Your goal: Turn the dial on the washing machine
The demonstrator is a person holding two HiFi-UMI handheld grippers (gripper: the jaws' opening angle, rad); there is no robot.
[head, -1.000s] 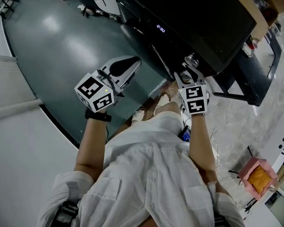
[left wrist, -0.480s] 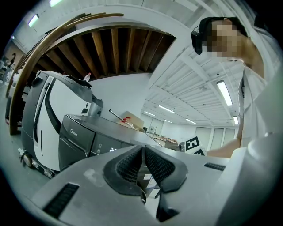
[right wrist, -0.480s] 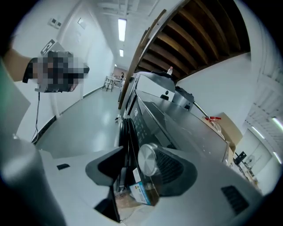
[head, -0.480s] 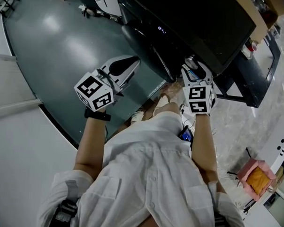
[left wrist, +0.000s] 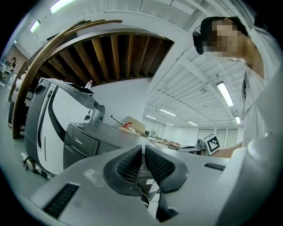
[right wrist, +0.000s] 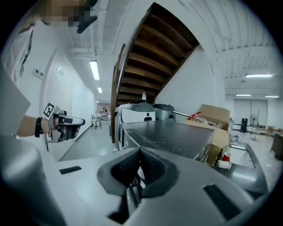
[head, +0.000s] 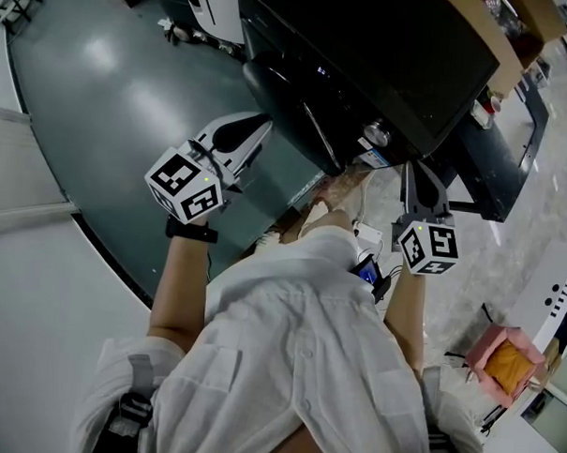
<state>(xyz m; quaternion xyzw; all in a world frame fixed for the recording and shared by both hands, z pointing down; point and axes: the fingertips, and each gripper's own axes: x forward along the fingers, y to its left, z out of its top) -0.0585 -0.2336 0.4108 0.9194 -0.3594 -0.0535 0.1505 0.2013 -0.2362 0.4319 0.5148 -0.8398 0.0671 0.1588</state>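
Observation:
The dark washing machine (head: pixel 385 47) fills the upper middle of the head view, and its silver dial (head: pixel 375 134) sits on the front edge. My right gripper (head: pixel 415 170) hangs to the right of and below the dial, apart from it, jaws shut on nothing. My left gripper (head: pixel 265 122) hovers over the green floor to the left of the machine, also shut and empty. In the left gripper view the pads (left wrist: pixel 132 162) nearly touch, with the machine (left wrist: pixel 84 141) behind them. In the right gripper view the shut right gripper (right wrist: pixel 139 162) points over the machine's top (right wrist: pixel 177 137).
A cardboard box (head: pixel 519 39) and a red cup (head: pixel 496 95) sit beyond the machine on the right. A pink bag (head: pixel 509 357) lies on the pale floor at lower right. A white appliance (head: pixel 214 4) stands at the top. Green floor (head: pixel 112 82) stretches left.
My right gripper has drawn back from the dial, moving right and toward the person. The left gripper has stayed almost still.

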